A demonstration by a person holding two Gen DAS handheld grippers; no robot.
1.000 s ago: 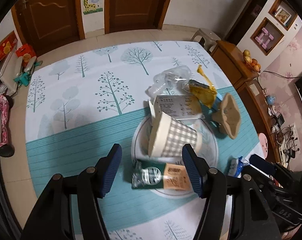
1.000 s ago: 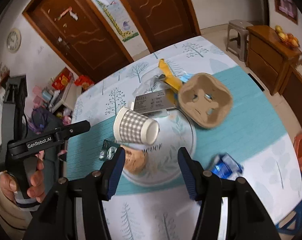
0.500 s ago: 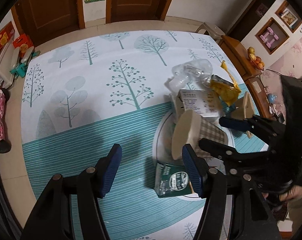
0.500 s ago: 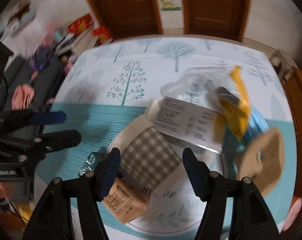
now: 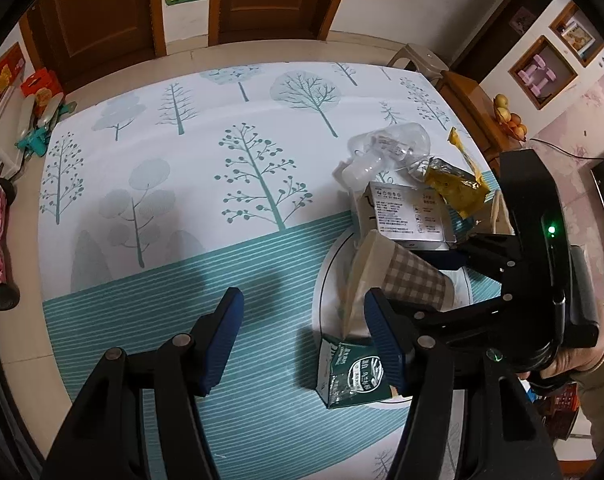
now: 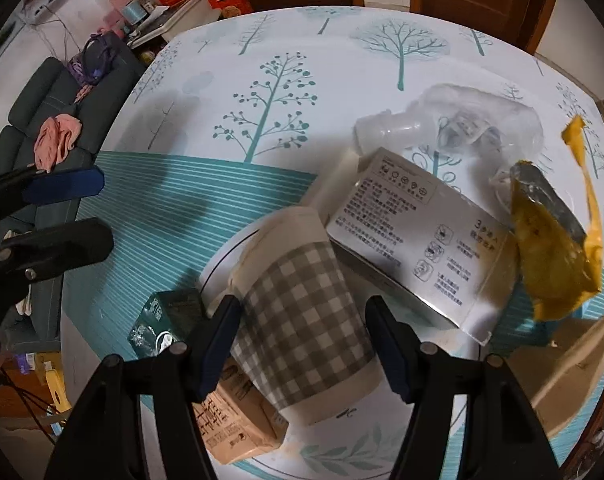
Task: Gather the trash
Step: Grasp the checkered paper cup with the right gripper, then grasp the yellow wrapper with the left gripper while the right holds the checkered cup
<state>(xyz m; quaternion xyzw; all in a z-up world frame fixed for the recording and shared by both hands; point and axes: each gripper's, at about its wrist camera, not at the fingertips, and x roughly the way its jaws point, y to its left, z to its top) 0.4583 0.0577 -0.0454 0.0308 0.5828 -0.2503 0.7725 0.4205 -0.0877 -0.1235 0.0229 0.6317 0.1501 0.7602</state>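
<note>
Paper cup: the checked paper cup [image 6: 302, 316] lies on its side on the white plate [image 6: 341, 448], toward the worktop's near edge, its open mouth turned to the far left corner.
Your right gripper: your right gripper [image 6: 302, 344] has its jaws either side of the cup body; the cup fills the gap between them, and they have just been closing a little. You cannot tell from either view whether the pads press on it yet.
Your left gripper: your left gripper [image 5: 302, 340] hangs over the teal striped band of the cloth, jaws spread with nothing between them, just left of the plate.
Green carton: a flattened green carton [image 5: 351, 376] sits at the plate's near left rim, beside your left gripper's right jaw.
Tan packet: a tan packet [image 6: 234, 428] lies under the cup's base end.
White box: a printed white box [image 6: 417, 248] rests behind the cup, touching it.
Clear bottle: a crushed clear bottle [image 6: 453, 128] lies beyond the box.
Yellow wrapper: a yellow wrapper [image 6: 549, 248] lies toward the right edge.
Pulp tray: a pulp tray [image 6: 577, 368] stands tilted at the near right.
Worktop: the worktop [image 5: 182, 160] carries a tree-print cloth.
</note>
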